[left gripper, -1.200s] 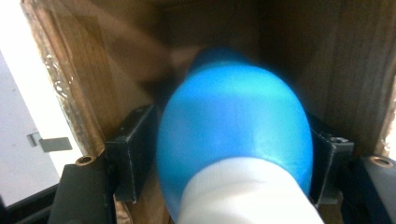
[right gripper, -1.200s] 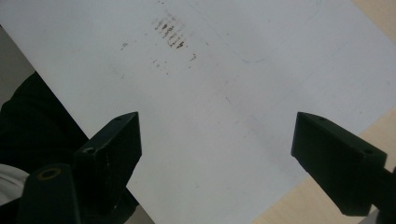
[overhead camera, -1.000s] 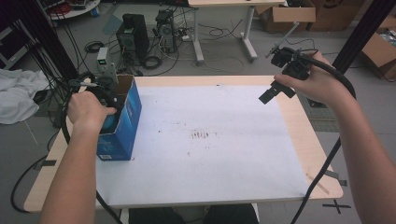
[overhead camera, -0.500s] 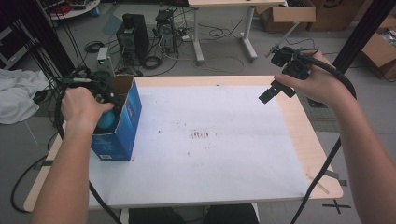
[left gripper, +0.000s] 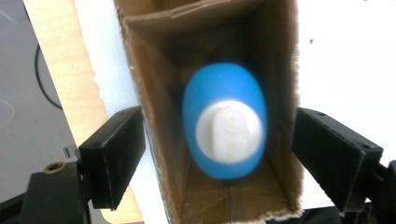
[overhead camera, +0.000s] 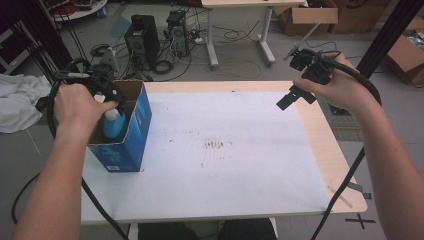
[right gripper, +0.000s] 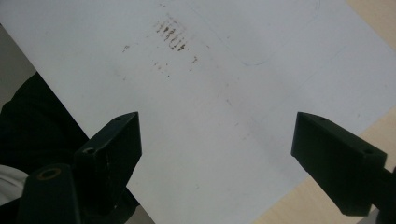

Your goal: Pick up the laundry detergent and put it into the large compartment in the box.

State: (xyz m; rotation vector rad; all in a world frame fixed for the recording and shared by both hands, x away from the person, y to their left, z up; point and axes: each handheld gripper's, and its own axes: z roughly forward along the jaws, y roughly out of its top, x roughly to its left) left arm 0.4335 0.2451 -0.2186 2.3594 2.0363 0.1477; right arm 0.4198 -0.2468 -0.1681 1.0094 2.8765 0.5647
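Risk at this stage sits at the left of the worktop (overhead camera: 235,200), where the open-topped blue cardboard box (overhead camera: 131,145) stands upright near the left edge. The blue plastic bottle with a white cap (overhead camera: 113,123) stands inside the box, cap upward, close to one inner wall. The left gripper (overhead camera: 107,95) hangs directly over the box mouth. Its fingers (left gripper: 114,154) have just been opening and now stand wide, straddling the box walls without pressing on the bottle (left gripper: 225,126) or anything else. A finger could catch the cardboard rim and tip or drag the light box, which would probably topple the bottle or push the box off the near edge. The trailing cable beside the box could snag it likewise.

To the right, the white paper sheet (overhead camera: 225,150) lies bare. The right gripper (overhead camera: 289,97) hovers above the far right side, fingers (right gripper: 112,154) spread wide and empty, well apart from the box; hazard there appears low.
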